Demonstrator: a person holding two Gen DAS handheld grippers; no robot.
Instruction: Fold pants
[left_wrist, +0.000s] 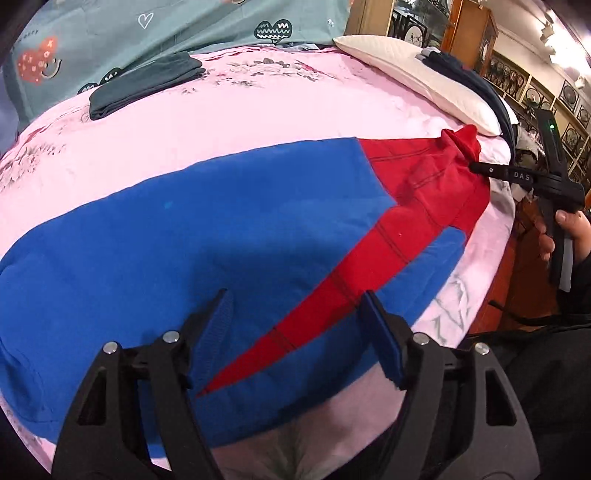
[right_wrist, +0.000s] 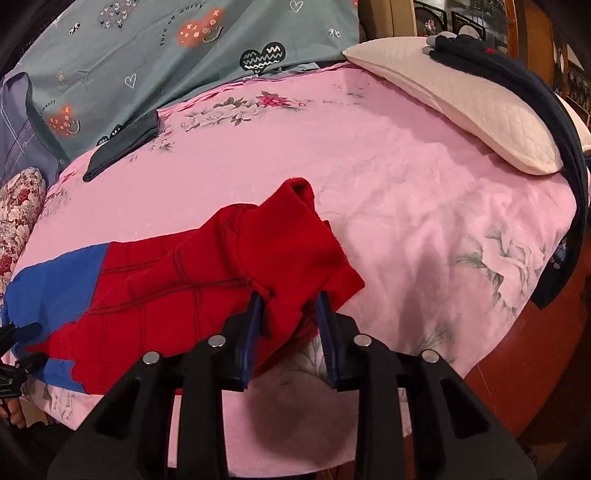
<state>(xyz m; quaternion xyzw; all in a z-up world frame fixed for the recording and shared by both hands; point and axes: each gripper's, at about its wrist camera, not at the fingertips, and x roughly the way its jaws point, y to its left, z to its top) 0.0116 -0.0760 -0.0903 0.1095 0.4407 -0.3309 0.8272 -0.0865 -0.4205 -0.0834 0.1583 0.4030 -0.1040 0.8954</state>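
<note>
Closest to the bed's near edge, the left gripper hangs just above the blue part of the pants, its blue-padded fingers spread wide with nothing between them. Under it a narrow red stripe runs diagonally across the blue cloth. The pants lie stretched across the pink floral bedspread, blue toward the left, red toward the right.

At the right end of the garment the right gripper pinches a bunched fold of the red cloth; its fingers press in on the fabric from both sides, and the red leg end is lifted and folded over above them. From the left wrist view that same gripper shows as a black tool biting the red cloth at the right, with the person's right hand around its handle.

Farther back on the left, a dark folded garment rests on the bedspread, well apart from the pants. On the far right lies a cream quilted pillow with dark navy clothing draped over its far side and down the bed's right edge. Behind everything, a grey-green sheet with heart prints is heaped along the far side, and a floral cushion sits at the far left.
</note>
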